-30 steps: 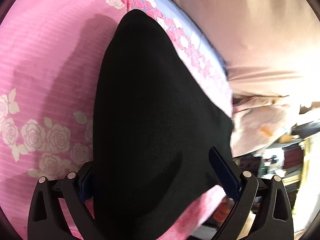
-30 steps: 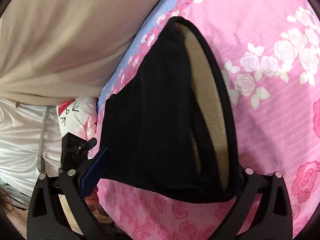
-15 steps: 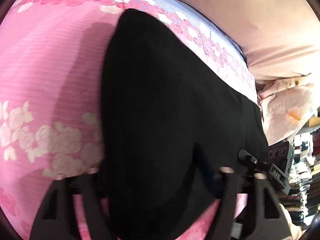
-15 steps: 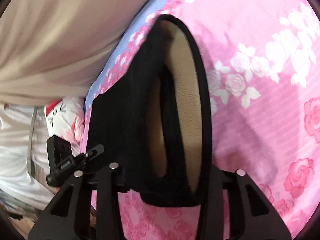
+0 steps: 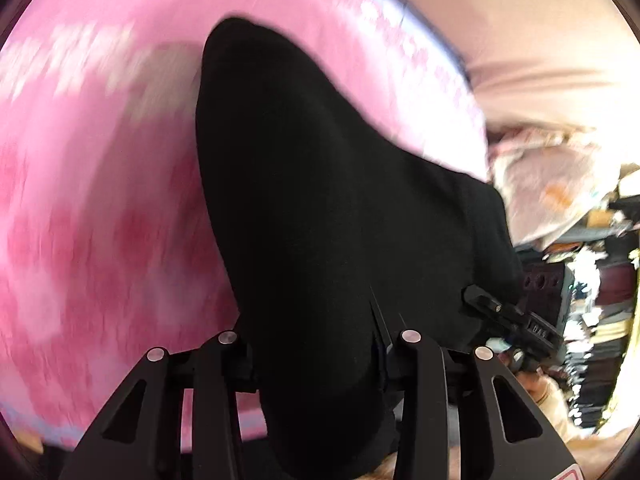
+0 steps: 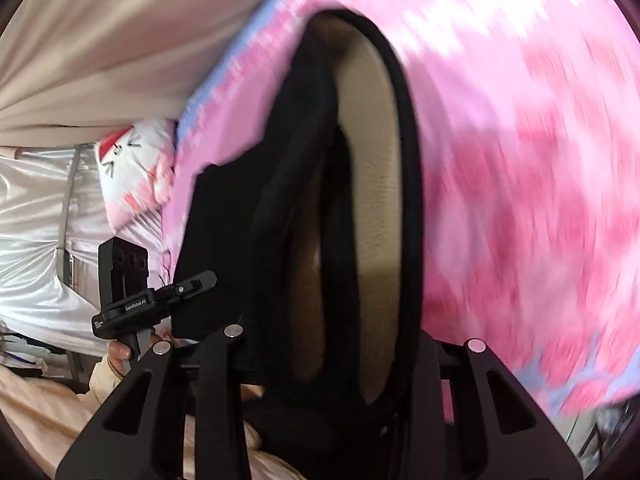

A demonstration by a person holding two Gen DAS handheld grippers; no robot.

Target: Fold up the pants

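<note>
Black pants [image 5: 320,200] lie on a pink rose-print bedsheet [image 5: 100,160] and lift off it at the near end. My left gripper [image 5: 316,360] has the bunched black cloth between its jaws, which are closing and pressing on it. In the right wrist view the pants [image 6: 288,200] show their open waistband with a tan fleece lining [image 6: 372,200]. My right gripper [image 6: 332,364] clamps that waistband; its jaws are opening slightly with the cloth still squeezed between them. Each view shows the other gripper: the right one [image 5: 520,312] and the left one [image 6: 132,300], held by a hand [image 6: 120,354].
A beige bedcover [image 5: 540,40] [image 6: 100,40] lies along the far side of the sheet [image 6: 520,160]. A white cartoon-print pillow [image 6: 132,168] and shiny white cloth [image 6: 36,220] sit at the bed's end. Cluttered shelves [image 5: 600,280] stand beyond the edge.
Both grippers went from wide open to clamped on the near end of the pants. Both then pulled back and lifted the cloth, and the sheet is now motion-blurred.
</note>
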